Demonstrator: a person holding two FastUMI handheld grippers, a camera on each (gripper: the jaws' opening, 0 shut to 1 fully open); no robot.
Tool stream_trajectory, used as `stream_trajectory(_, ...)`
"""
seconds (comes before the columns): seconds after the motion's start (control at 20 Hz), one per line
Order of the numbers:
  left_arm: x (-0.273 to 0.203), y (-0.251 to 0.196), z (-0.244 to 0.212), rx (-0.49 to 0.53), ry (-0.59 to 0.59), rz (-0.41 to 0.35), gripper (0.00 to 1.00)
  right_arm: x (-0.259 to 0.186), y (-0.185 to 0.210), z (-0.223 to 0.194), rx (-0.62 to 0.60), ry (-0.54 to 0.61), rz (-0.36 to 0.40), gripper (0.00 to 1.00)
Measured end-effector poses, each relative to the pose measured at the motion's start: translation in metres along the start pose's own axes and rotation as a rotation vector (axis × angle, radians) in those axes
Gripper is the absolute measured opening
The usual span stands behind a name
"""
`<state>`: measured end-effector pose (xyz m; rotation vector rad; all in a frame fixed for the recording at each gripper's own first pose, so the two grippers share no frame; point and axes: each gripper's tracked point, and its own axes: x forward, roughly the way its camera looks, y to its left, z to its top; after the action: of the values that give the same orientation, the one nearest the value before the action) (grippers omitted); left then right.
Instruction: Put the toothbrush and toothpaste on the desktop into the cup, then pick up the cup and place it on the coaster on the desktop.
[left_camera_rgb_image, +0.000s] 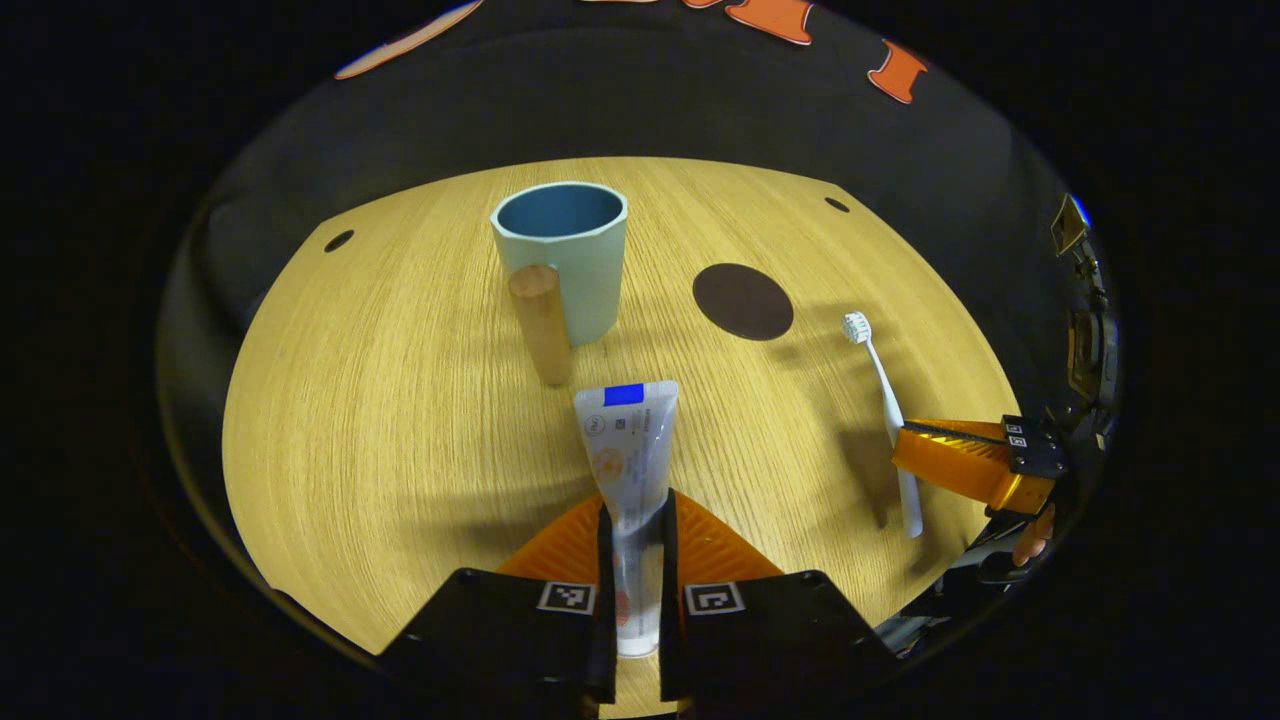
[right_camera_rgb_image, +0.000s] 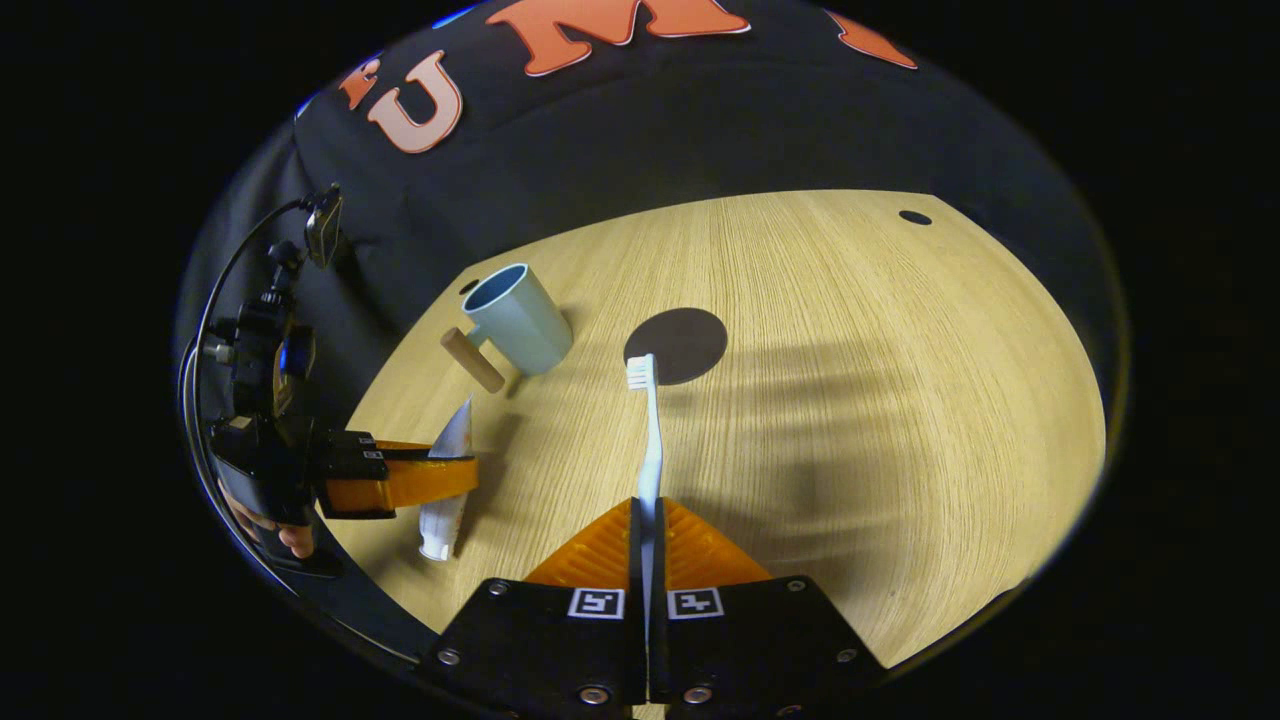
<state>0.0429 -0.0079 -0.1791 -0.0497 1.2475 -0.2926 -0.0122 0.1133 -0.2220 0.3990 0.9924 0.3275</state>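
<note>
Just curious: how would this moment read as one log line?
left gripper: shut on white toothpaste tube | right gripper: shut on white toothbrush | pale blue cup: empty

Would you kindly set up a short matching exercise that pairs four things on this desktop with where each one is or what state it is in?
Things:
1. toothpaste
2. toothbrush
3. cup
4. coaster

States:
A. standing upright, nothing inside
B. gripped between the right gripper fingers
C. flat dark disc, nothing on it
D. gripped between the left gripper fingers

Pairs: 1-D, 2-B, 3-A, 4-C
</note>
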Motion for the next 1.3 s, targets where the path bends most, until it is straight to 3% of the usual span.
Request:
stream_trajectory(0.25, -0.008, 0.001, 0.022, 0.044, -0.169, 0.009, 0.18, -0.014, 0.005, 0.014, 0.022, -0.073, 0.026, 0.02)
stream_trajectory(0.65, -0.050, 0.014, 0.059, 0.112, -0.513, 0.068, 0.18, -0.055, 0.022, 0.063, -0.031, -0.329, 0.042, 0.02)
stream_trajectory(1.0, -0.073, 0.032, 0.106, 0.114, -0.761, 0.139, 0.18, -0.068, 0.025, 0.081, -0.058, -0.456, 0.047, 0.02)
stream_trajectory(1.3, -0.084, 0.049, 0.151, 0.052, -0.939, 0.142, 0.18, -0.073, 0.036, 0.108, -0.082, -0.579, 0.080, 0.02)
